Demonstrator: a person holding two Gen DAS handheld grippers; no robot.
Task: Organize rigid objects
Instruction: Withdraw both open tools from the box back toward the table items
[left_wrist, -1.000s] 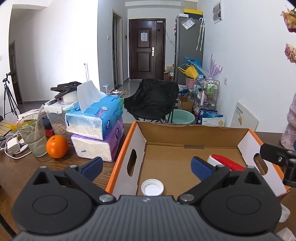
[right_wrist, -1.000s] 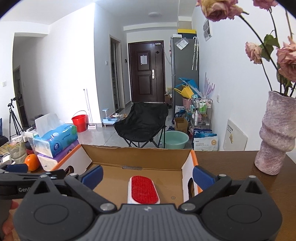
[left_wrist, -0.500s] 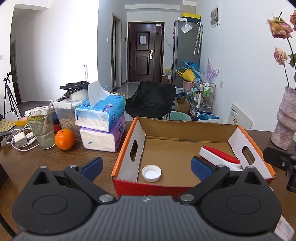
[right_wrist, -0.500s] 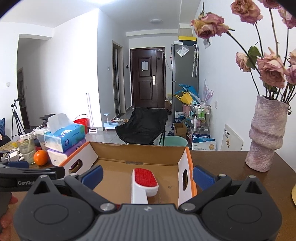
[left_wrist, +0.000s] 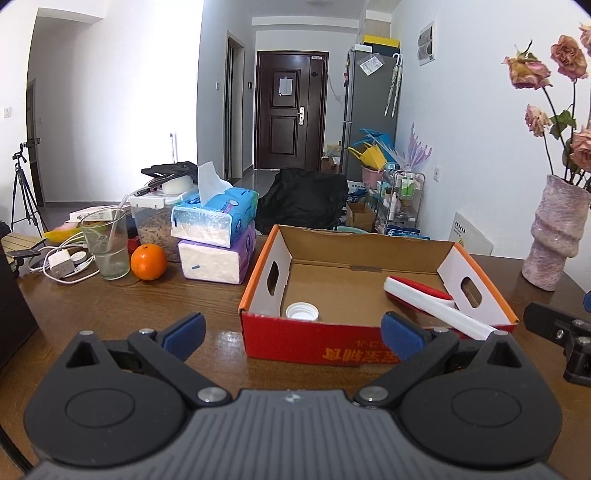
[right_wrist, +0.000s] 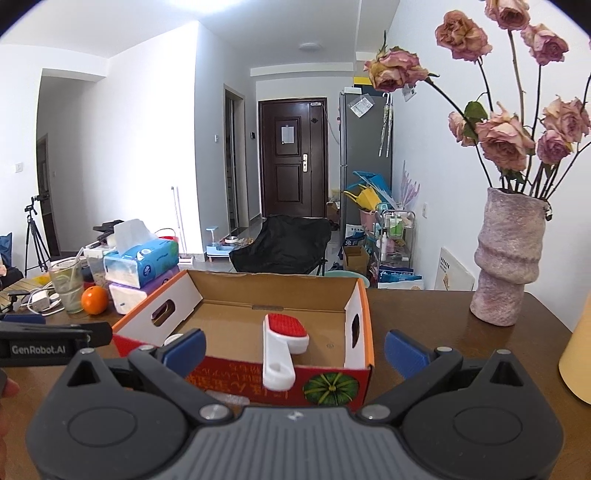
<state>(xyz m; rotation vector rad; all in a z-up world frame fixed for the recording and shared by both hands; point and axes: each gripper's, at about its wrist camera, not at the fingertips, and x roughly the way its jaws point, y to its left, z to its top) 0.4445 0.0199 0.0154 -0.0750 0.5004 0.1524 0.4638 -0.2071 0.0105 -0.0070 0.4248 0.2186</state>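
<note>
I read both hand-held grippers, left (left_wrist: 291, 330) and right (right_wrist: 293, 349), spread wide, empty. Lint brush (right_wrist: 282, 341) lies in cardboard box (left_wrist: 314, 338); only left view shows white cap (left_wrist: 302, 311) at 12 o'clock.

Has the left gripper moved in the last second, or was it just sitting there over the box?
Yes. The left gripper has pulled back from the cardboard box: before, its fingers hung over the box floor; now the red front wall and bare table lie ahead of them.
</note>
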